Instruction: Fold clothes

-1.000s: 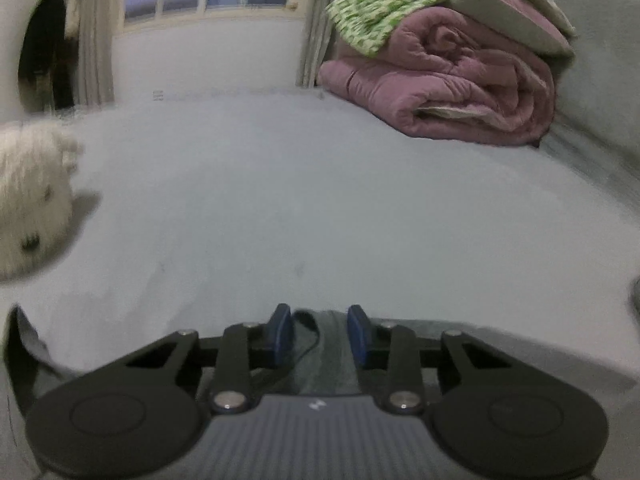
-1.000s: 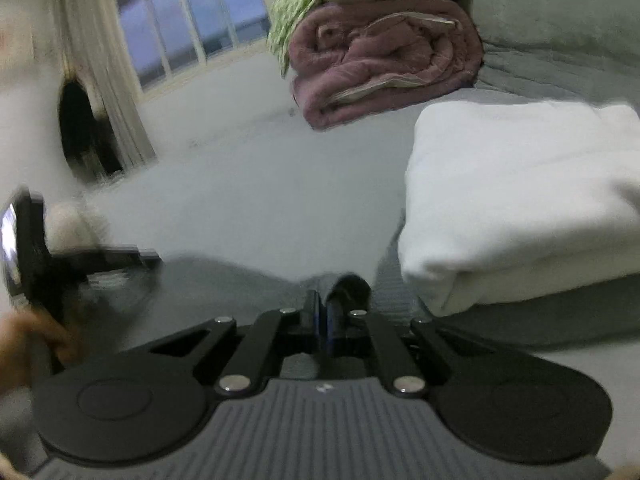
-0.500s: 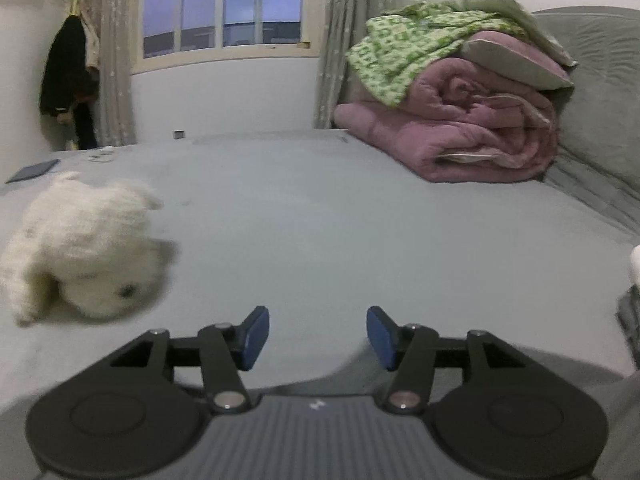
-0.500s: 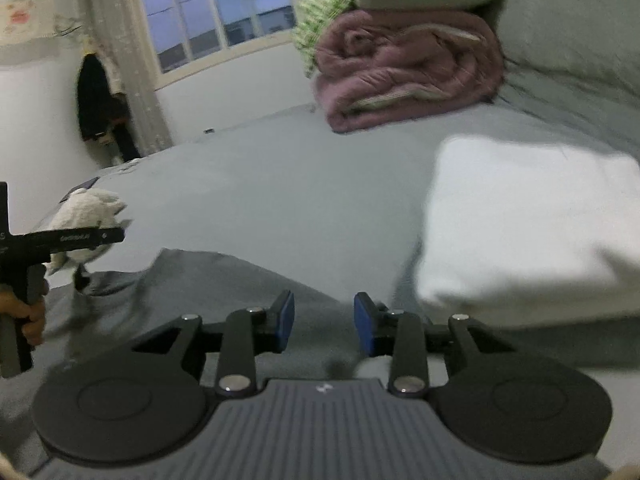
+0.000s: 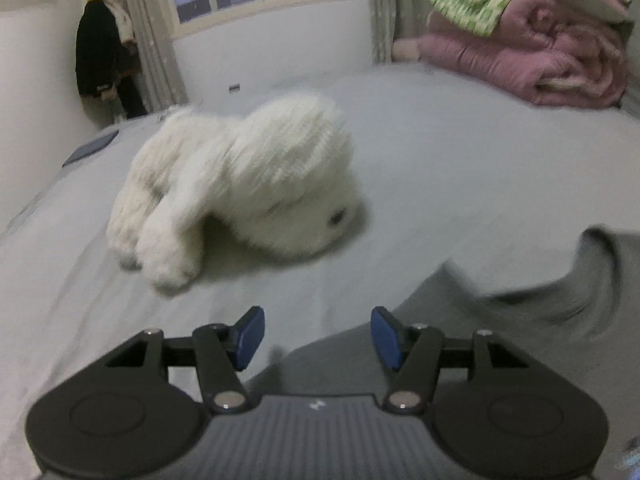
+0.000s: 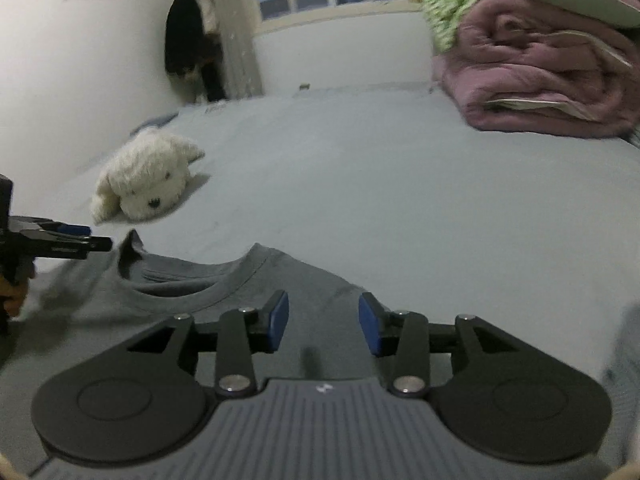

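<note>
A grey T-shirt (image 6: 248, 280) lies flat on the bed, collar toward the far side. My right gripper (image 6: 323, 324) hovers over its right shoulder. The jaws are opening, and there is only air between the blue pads (image 6: 278, 322). In the left wrist view the shirt (image 5: 540, 320) spreads out at the lower right. My left gripper (image 5: 318, 336) is above the shirt's left edge with its jaws opening and nothing held. The right wrist view shows the left gripper (image 6: 96, 240) from the side at the far left, with a hand (image 6: 12, 296) on its handle.
A white plush dog (image 5: 240, 184) lies on the grey bed sheet (image 5: 460, 168) just beyond the left gripper. It also shows in the other view as the plush dog (image 6: 148, 184). A pink quilt (image 6: 540, 72) with a green cloth on top is piled at the back right. Dark clothes (image 6: 192, 40) hang by the window.
Both grippers have let go of the grey shirt and opened. Both views have swung left: the plush dog is now central for the left, and the white folded stack has left the right view.
</note>
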The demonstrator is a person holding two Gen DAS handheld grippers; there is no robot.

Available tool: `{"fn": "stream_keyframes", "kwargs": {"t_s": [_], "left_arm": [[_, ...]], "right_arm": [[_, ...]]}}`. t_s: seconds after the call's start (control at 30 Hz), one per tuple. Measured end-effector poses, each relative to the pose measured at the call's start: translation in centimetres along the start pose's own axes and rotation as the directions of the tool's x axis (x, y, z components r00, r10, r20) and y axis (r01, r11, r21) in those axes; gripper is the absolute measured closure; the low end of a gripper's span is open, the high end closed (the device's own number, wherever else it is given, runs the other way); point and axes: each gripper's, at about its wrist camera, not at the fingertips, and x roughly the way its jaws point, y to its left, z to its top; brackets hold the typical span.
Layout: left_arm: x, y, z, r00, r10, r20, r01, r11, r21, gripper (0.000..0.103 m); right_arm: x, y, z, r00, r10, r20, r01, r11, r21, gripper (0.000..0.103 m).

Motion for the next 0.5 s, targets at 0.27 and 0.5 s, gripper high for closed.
{"fn": "stream_keyframes", "kwargs": {"t_s": [0.27,0.5], "left_arm": [[1.2,1.1,-0.7,0.994,-0.107,-0.032,0.104,0.992,-0.076,0.077],[-0.6,-1.0,-1.6,0.998,-0.02,0.062,0.024,0.998,-0.066,0.097]], "right_arm": [[7.5,0.3,2.0,0.995,0.049,-0.088,-0.049,0.999,0.007,0.059],[7.2,2.8,0.6,1.0,-0.002,-0.025,-0.001,0.993,-0.116,0.1]]}}
